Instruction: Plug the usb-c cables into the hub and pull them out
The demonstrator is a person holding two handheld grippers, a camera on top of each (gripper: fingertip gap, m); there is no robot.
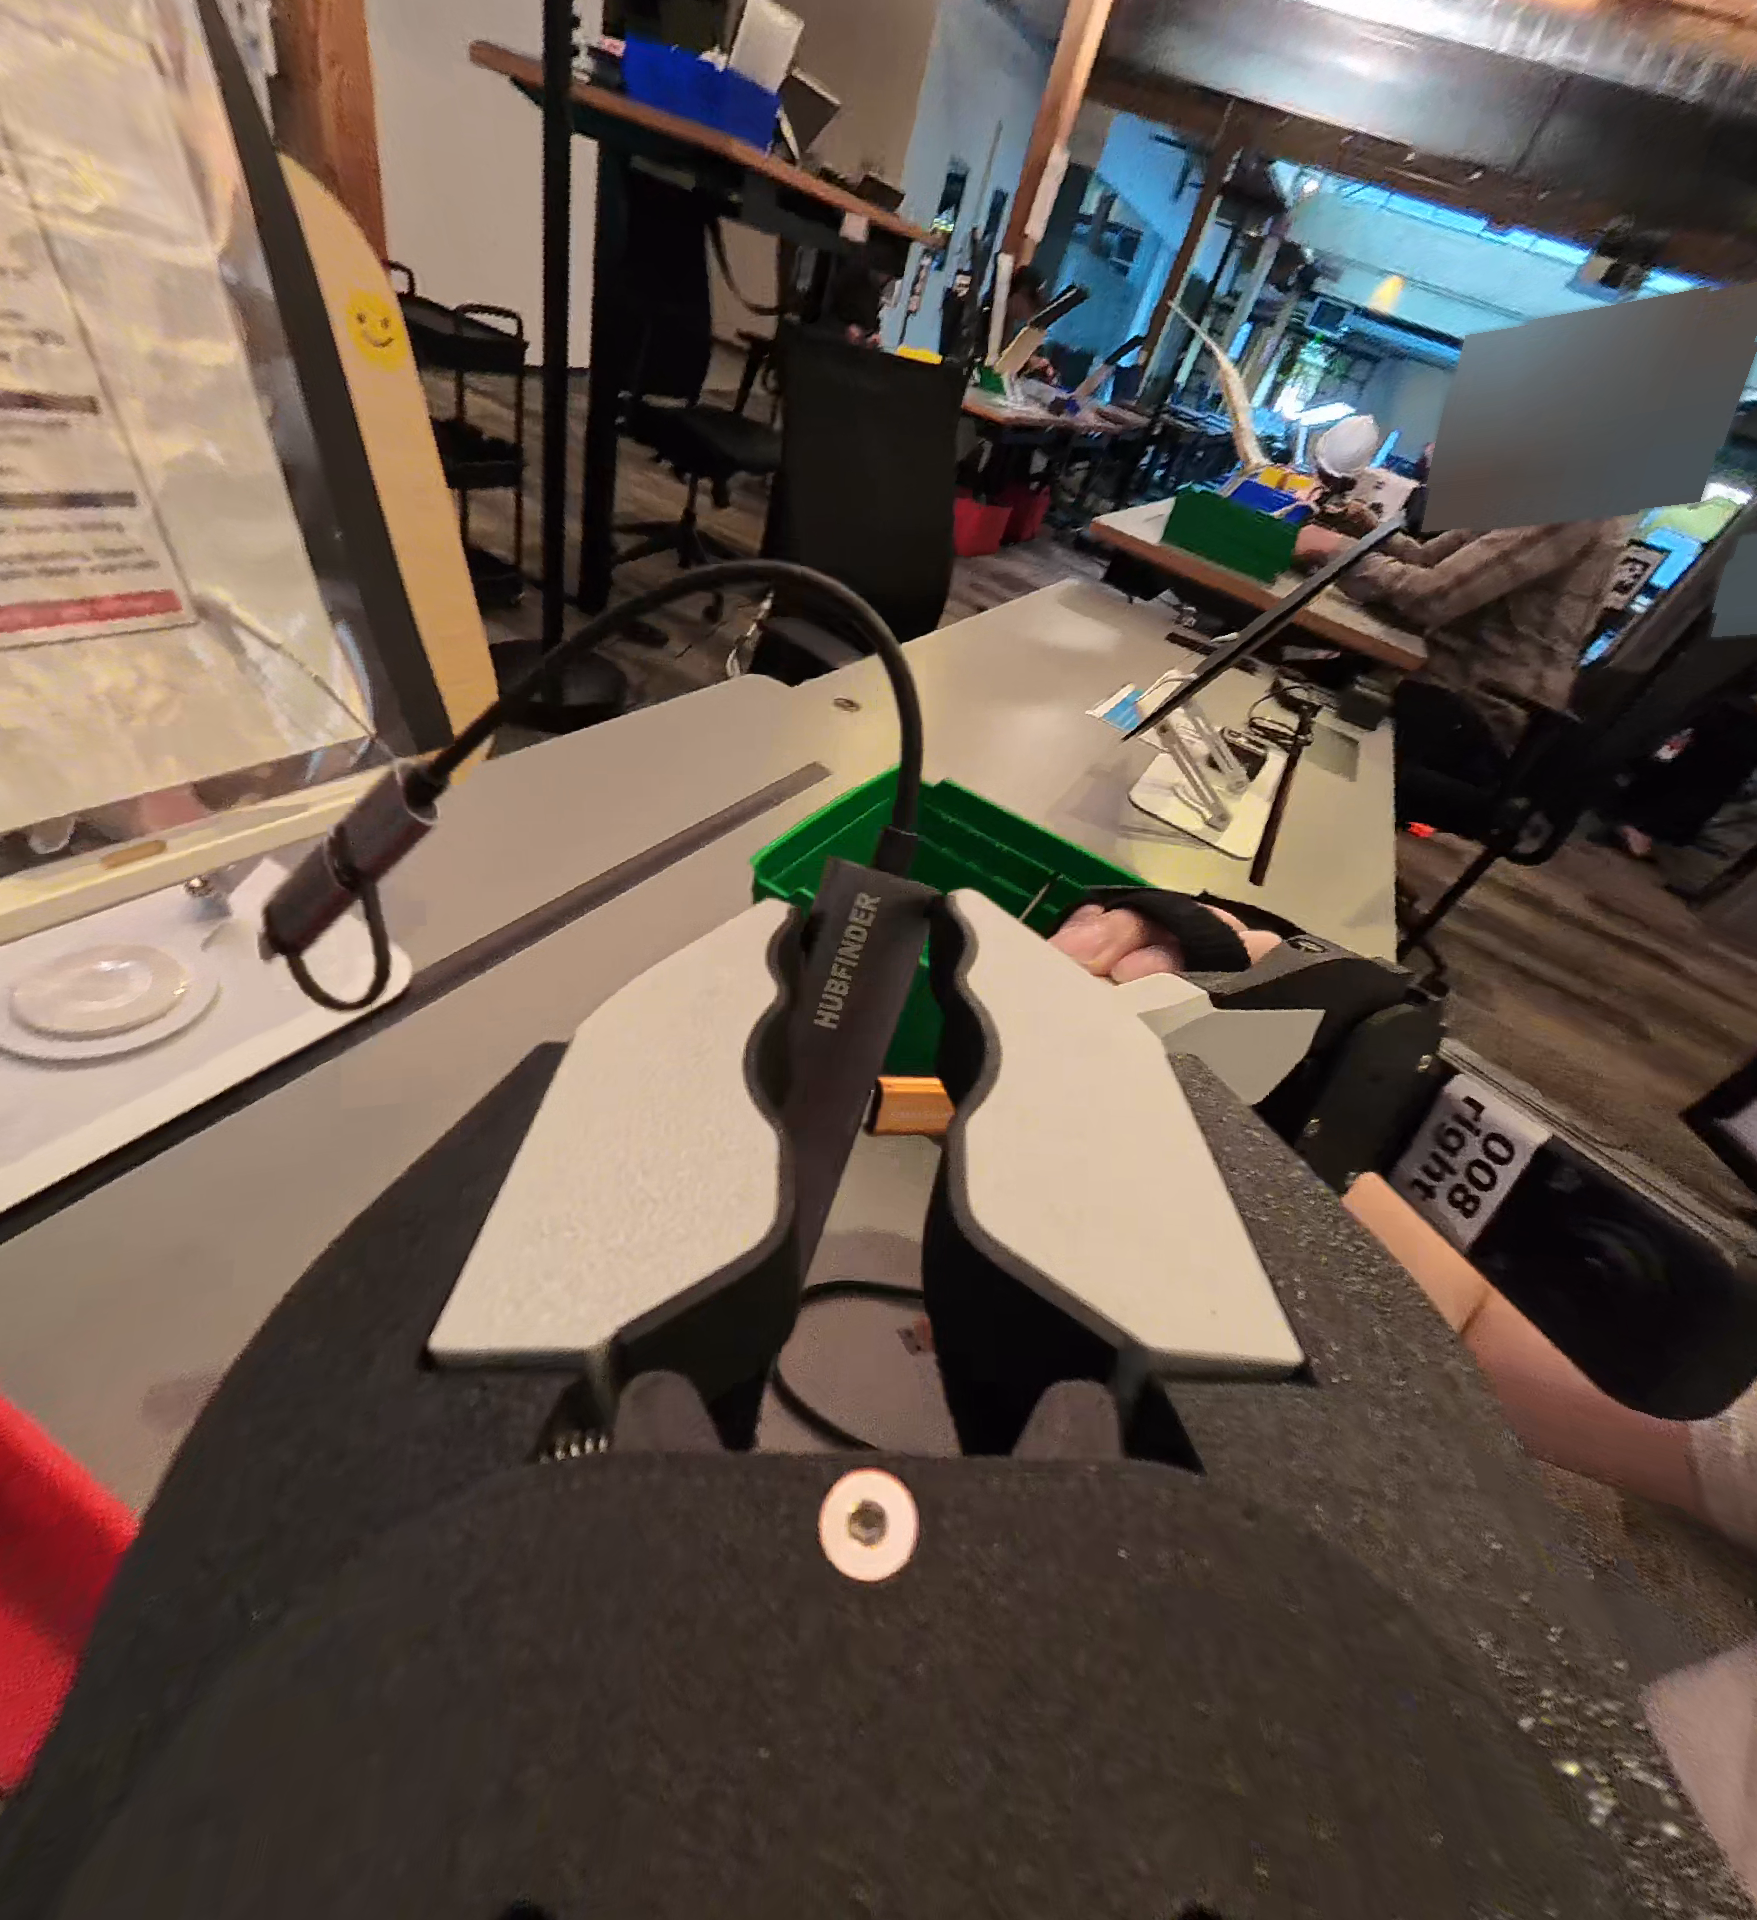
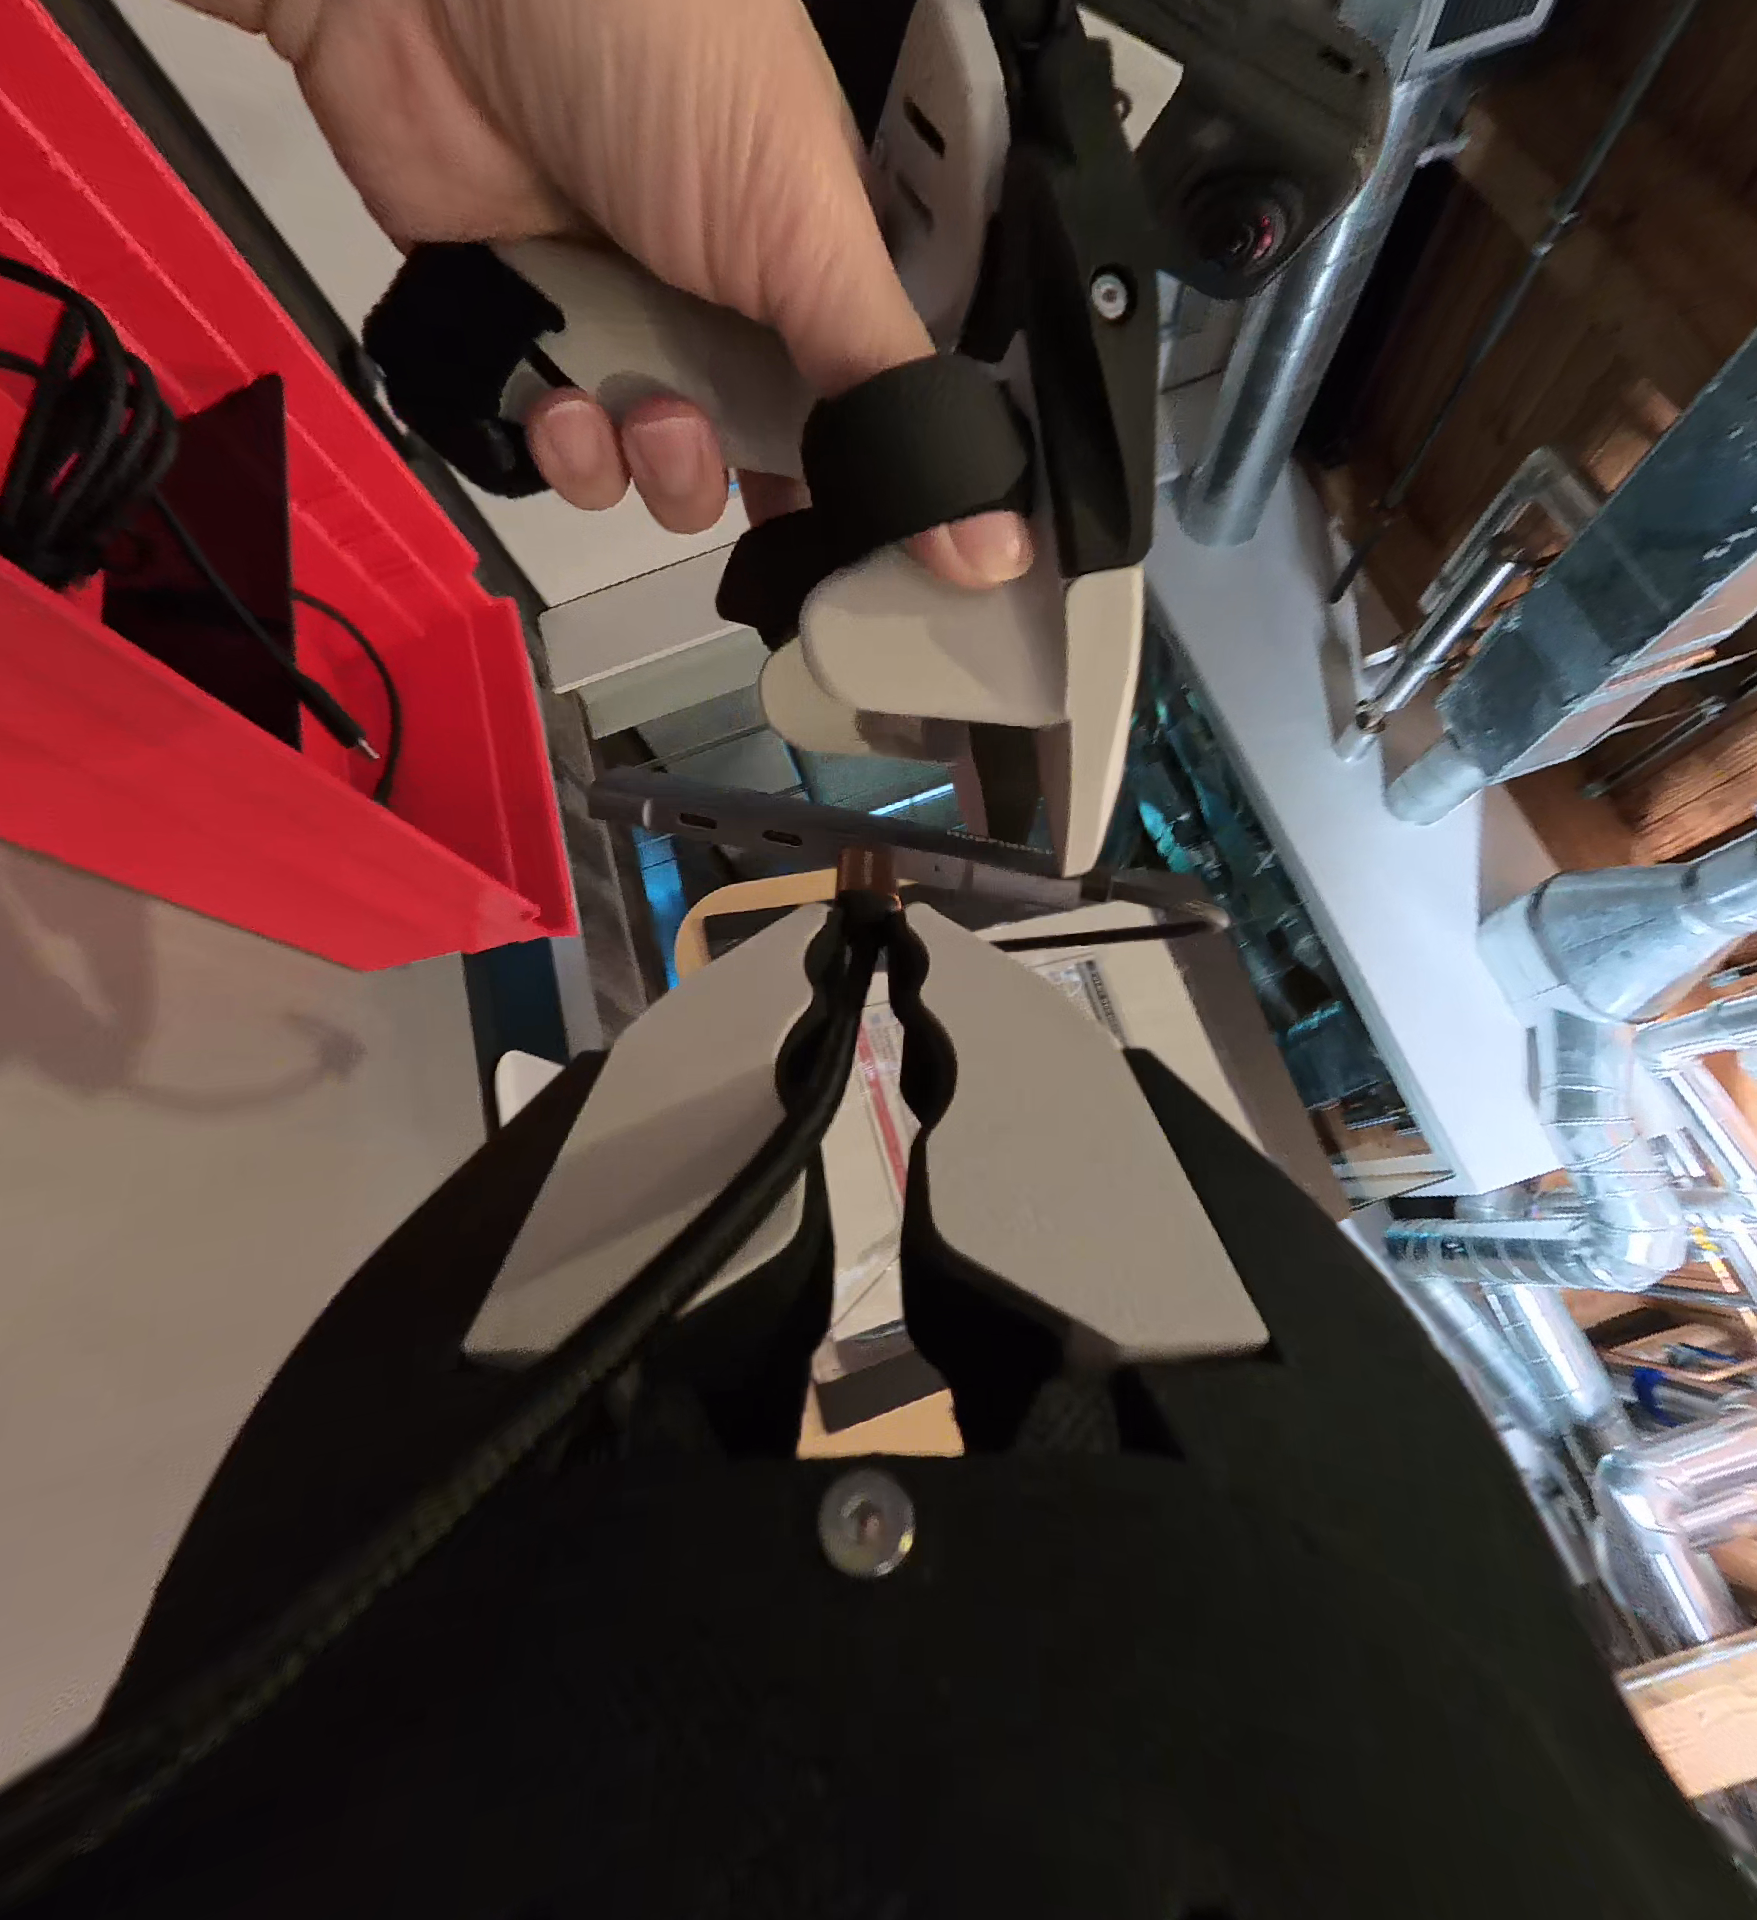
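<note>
Clamped between the left gripper's grey fingers, the dark hub stands edge-up above the table, its own lead arching away. From the right wrist view, the right gripper pinches a black usb-c cable just behind its copper plug, which touches the hub's edge beside two free ports. Whether it is seated or merely meeting the port I cannot tell; likely insertion, needing a straight push. Only this view shows the red bin holding spare cables; only the left shows the green bin.
</note>
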